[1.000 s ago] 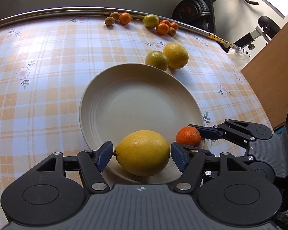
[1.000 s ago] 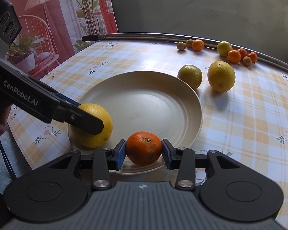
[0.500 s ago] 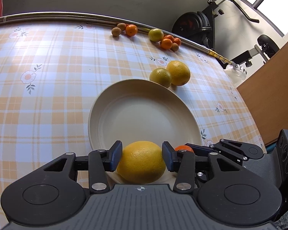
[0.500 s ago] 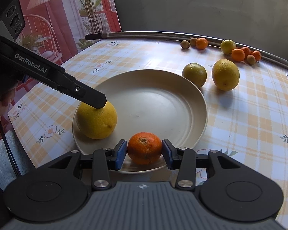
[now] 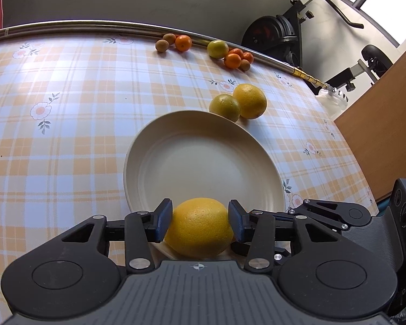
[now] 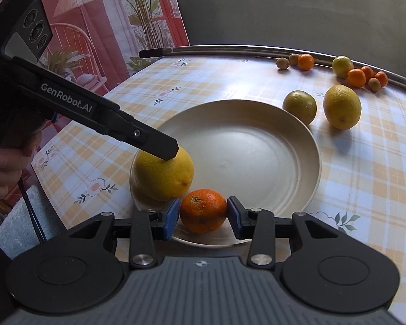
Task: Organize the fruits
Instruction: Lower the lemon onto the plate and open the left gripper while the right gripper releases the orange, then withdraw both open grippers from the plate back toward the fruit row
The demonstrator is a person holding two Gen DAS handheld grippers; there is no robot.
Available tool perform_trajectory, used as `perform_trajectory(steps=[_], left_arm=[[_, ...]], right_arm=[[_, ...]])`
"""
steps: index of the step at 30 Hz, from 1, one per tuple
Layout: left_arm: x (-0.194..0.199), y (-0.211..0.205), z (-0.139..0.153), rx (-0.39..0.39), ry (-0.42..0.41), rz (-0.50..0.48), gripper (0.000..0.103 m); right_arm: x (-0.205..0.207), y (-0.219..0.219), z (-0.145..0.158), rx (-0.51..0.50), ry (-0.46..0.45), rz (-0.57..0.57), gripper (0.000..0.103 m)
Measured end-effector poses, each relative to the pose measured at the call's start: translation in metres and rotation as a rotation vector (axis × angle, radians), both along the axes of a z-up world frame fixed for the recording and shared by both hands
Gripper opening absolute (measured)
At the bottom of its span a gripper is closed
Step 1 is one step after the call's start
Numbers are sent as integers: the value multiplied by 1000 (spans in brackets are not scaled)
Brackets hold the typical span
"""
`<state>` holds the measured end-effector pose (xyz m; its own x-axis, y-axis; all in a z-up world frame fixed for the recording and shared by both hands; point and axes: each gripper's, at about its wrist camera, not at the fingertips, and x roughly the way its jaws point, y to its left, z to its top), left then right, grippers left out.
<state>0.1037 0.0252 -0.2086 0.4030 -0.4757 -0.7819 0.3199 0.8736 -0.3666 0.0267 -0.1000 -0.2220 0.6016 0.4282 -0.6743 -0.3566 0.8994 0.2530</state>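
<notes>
Now placing step: left gripper (image 5: 200, 223) fingers just closed on lemon (image 5: 199, 227), right gripper (image 6: 203, 214) fingers pinching mandarin (image 6: 203, 210), both at plate (image 6: 297, 168) near rim. Next: spread fingers, back off, fetch counter fruit.

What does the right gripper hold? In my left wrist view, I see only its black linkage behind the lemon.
Observer: The right gripper is shut on a small orange, over the near rim of the plate.
Operator: Does this orange touch the lemon?
Observer: The lemon stands close on the orange's left; whether they touch I cannot tell.
Operator: Is the lemon lifted?
Observer: No gap shows under it; it seems to rest on the plate's left rim. The left gripper, whose jaws have just been closing, presses on it.
</notes>
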Motion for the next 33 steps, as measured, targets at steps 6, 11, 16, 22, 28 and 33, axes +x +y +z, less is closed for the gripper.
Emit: perform_trajectory(steps=[6,11,16,22,28,33], left_arm=[[-1,2,0,-2,2,3,48],[-1,5,0,-10,11,18,49],[1,7,-1,-22,29,40,50],[0,10,3,-13,24,63,50],[3,19,11,-28,14,110,50],[9,31,28,-34,-31,159,50]], right_arm=[[1,6,0,-1,-1,25,42],[2,2,-2,5,18,2,43],[0,-5,3,11,8,-19,48],[-1,-13,12,29,-12,-45,50],[0,-28,23,36,-46,-88,50],[3,-49,37,39,-80,-145,51]])
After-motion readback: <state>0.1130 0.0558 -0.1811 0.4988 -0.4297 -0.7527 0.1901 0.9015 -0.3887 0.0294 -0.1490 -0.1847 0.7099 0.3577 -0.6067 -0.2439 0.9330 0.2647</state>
